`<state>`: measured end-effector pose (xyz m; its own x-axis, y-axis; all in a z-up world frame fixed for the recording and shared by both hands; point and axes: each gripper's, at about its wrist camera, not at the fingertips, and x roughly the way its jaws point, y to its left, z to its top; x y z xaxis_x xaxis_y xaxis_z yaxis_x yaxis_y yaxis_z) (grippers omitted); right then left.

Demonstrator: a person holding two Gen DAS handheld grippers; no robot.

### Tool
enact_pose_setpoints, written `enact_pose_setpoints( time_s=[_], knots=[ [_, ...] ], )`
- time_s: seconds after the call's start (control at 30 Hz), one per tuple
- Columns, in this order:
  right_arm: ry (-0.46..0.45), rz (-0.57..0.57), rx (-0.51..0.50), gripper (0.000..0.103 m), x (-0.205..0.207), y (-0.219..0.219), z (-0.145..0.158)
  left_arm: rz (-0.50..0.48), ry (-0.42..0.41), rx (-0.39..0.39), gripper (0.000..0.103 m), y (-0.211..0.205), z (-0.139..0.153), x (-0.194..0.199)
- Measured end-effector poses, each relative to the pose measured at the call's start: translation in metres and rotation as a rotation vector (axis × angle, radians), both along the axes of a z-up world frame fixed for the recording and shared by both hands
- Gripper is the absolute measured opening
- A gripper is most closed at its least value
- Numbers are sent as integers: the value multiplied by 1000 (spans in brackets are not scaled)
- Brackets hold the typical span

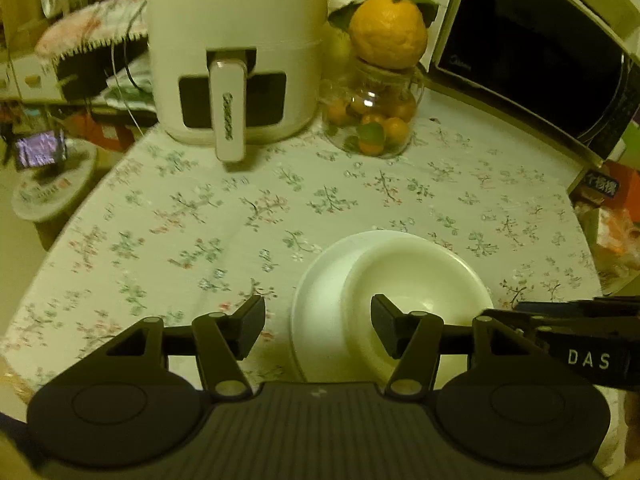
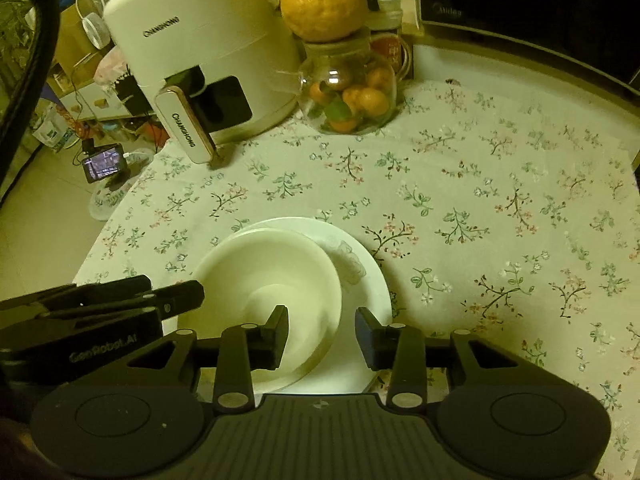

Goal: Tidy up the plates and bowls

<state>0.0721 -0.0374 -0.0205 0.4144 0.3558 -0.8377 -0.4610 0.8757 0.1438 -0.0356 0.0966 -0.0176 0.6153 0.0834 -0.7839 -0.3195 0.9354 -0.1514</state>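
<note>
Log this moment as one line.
bowl: on plate | left gripper: open, empty | right gripper: open, empty

A home kitchen or dining corner: a worktop (image 1: 360,200) under a floral cloth carries an air fryer (image 1: 236,52), a microwave (image 1: 540,52) and a glass jar (image 1: 372,116) of small oranges with 1 big citrus (image 1: 388,28) on top. Cluttered household shelves stand behind.
</note>
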Motion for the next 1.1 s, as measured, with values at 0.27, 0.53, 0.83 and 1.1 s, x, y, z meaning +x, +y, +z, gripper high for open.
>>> enact_pose_setpoints(
  time_s=[0.27,0.53,0.83,1.1],
  knots=[
    [-93,-70,21,43,-51,-20,20,-47,-66,114,75,-18,34,-39],
    [-136,-158,76,58,-111,-33,42,-110,-133,94,92,-29,67,-82],
    [-193,-184,85,73,-166,-36,77,-127,-213,96,103,-35,95,-123],
    [-249,-188,59,91,-194,-37,96,-127,-227,94,103,-35,109,-143]
  ],
)
